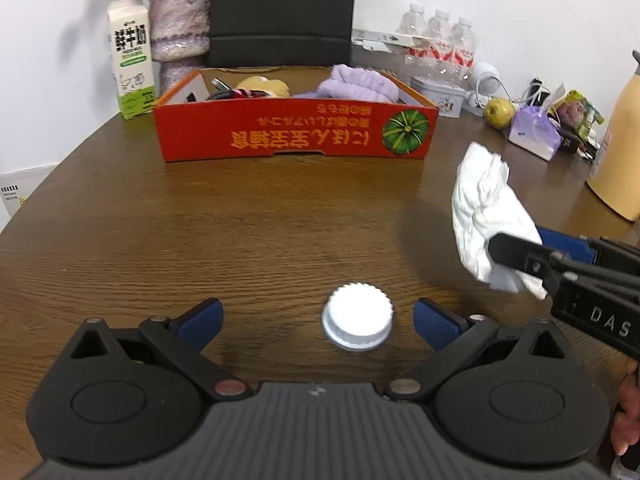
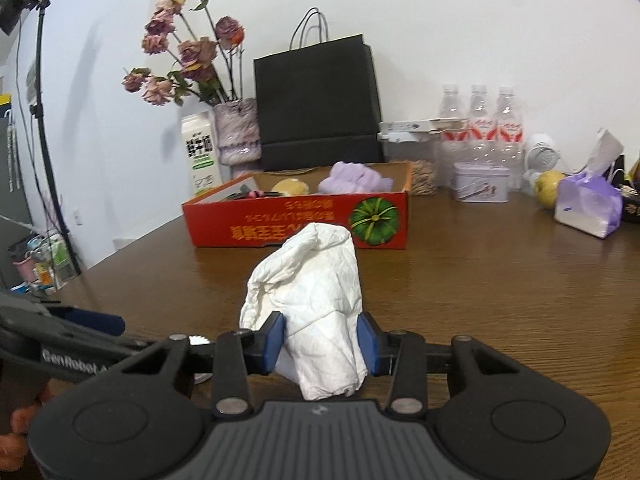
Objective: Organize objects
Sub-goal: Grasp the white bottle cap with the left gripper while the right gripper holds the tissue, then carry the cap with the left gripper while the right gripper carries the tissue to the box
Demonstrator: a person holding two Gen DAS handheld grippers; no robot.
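Note:
My left gripper (image 1: 318, 322) is open, its blue pads either side of a white ribbed bottle cap (image 1: 357, 321) lying on the wooden table (image 1: 240, 220). My right gripper (image 2: 322, 344) is shut on a crumpled white tissue (image 2: 316, 300) and holds it above the table; it shows at the right of the left wrist view (image 1: 486, 216). A red cardboard box (image 1: 294, 132) with a pumpkin picture stands behind, holding a purple towel (image 1: 360, 84), a yellowish object and dark items. The box also shows in the right wrist view (image 2: 296, 222).
Behind the box stand a milk carton (image 1: 130, 60), a vase of dried roses (image 1: 180, 28) and a black paper bag (image 2: 318, 104). To the right are water bottles (image 2: 480, 120), a tin (image 2: 482, 187), an apple (image 1: 499, 112), a tissue pack (image 2: 590, 204) and a yellow jug (image 1: 624, 152).

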